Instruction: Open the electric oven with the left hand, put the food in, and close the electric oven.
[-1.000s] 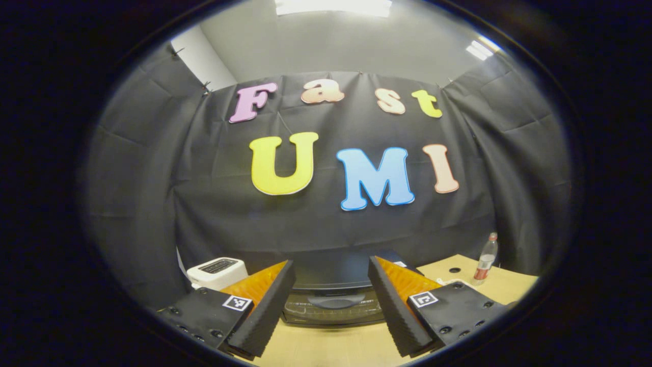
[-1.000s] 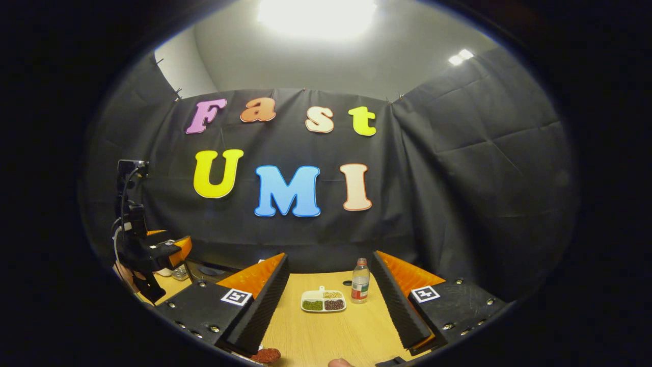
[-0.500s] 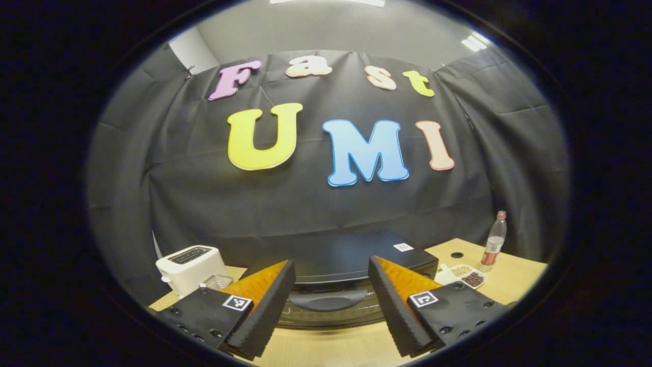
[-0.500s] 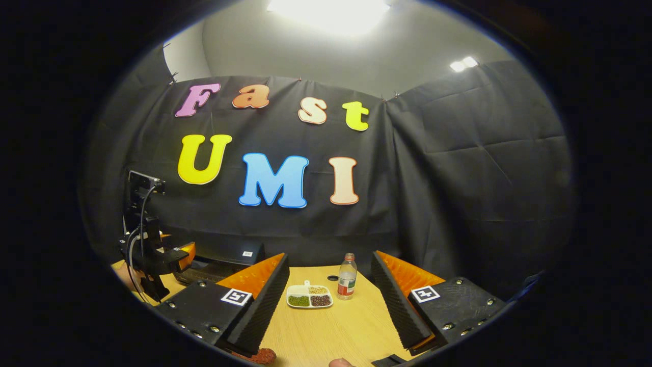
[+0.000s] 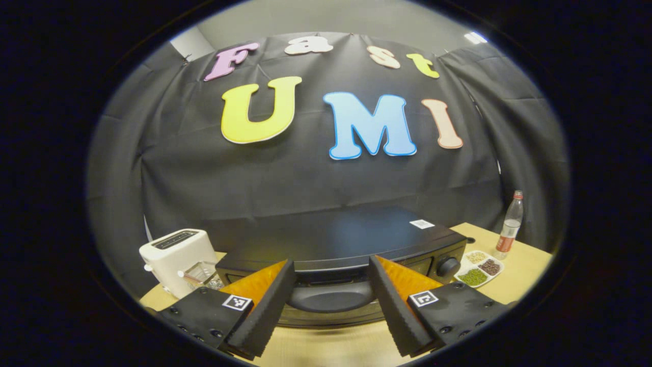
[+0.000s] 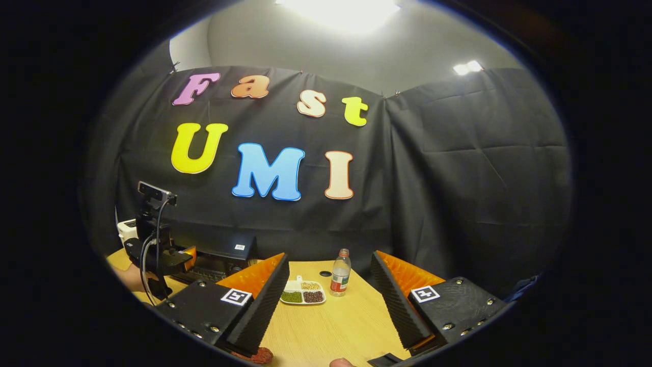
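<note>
Your left claw (image 5: 330, 306) is moving closer to the one black oven (image 5: 341, 255), which is looking bigger than a moment ago. Its two fingers are staying wide apart, holding nothing, and the oven's handle (image 5: 331, 297) is sitting right between them, just ahead. Its door is shut. One white toaster (image 5: 175, 257) is standing off to the claw's left. One bottle (image 5: 510, 232) and one dish (image 5: 479, 267) with three piles of beans are waiting off to its right.

Your right claw (image 6: 330, 306) is hanging over the wooden table (image 6: 331, 331), fingers apart and empty. One reddish piece of food (image 6: 257, 355) is lying just under its left finger.
</note>
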